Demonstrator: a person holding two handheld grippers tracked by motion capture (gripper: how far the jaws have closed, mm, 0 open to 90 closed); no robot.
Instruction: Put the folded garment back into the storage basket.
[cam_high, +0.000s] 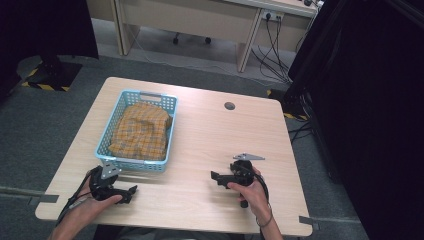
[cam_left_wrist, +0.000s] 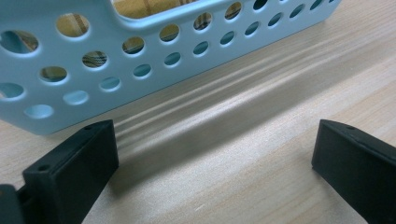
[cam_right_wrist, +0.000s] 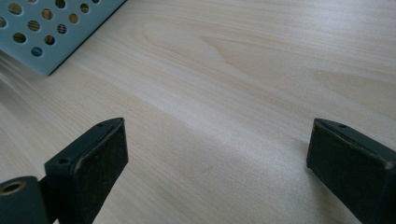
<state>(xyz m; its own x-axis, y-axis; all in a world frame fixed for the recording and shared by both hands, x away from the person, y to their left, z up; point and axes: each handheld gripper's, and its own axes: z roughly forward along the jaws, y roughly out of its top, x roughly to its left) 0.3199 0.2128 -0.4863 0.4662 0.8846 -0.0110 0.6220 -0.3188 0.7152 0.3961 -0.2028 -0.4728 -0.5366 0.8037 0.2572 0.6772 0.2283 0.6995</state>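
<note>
Basket with plaid cloth sits on a pale wood table. Just before it the left gripper, and well right of it the right gripper, gape empty. Grey carpet beyond.

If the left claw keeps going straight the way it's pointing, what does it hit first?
Most likely the near wall of the blue basket, just ahead of the open left claw; bare table lies between.

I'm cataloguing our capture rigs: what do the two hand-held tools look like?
Both are black. The left tool and right tool each carry a grey three-cornered plate on top. Their jaws are flat, blocky black pads with small holes. A bracelet circles the right wrist.
</note>
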